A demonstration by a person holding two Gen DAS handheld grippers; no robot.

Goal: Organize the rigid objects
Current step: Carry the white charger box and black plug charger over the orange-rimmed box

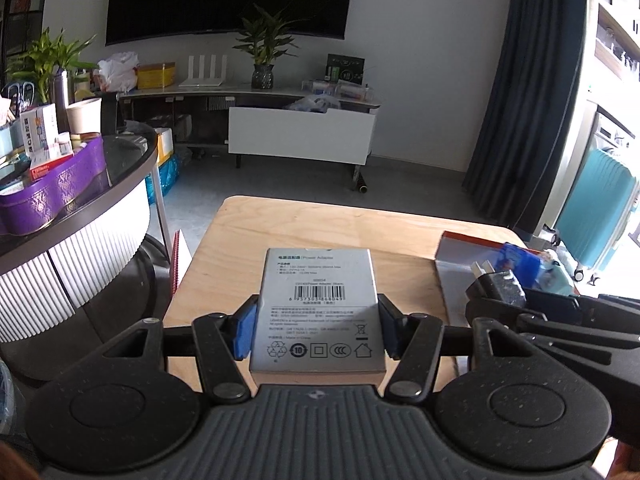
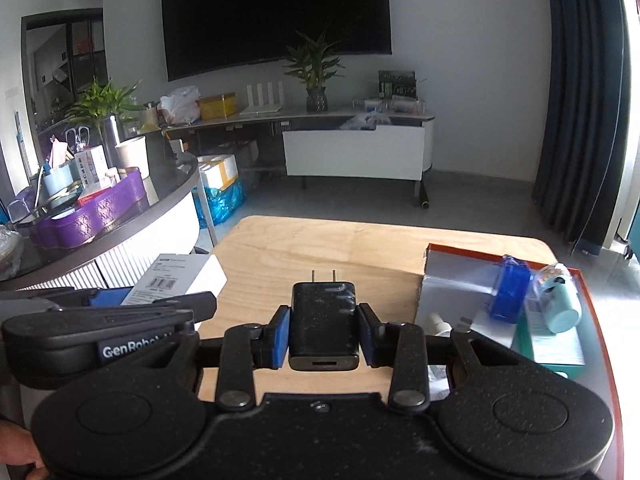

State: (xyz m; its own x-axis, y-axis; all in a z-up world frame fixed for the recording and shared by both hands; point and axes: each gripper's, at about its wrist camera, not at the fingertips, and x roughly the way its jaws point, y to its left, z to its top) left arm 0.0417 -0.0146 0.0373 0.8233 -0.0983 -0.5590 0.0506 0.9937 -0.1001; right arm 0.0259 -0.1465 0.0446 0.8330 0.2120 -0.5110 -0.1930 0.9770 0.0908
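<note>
1. I hold two things: my left claw [image 1: 316, 328] clamps one flat white cardboard box [image 1: 318, 308]; my right claw [image 2: 323, 336] clamps one black plastic charger [image 2: 323, 324], its two prongs forward.
2. Both hang above the wooden table [image 2: 320, 252].
3. Only my right view shows the tray [image 2: 460, 280] fully: a blue box [image 2: 510, 290] and a teal bottle [image 2: 562, 308] (glossy) inside.

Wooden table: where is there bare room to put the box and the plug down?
The wooden table is bare across its middle and far edge, between the white box and the orange-rimmed tray. The tray's right side is crowded with blue and teal items.
</note>
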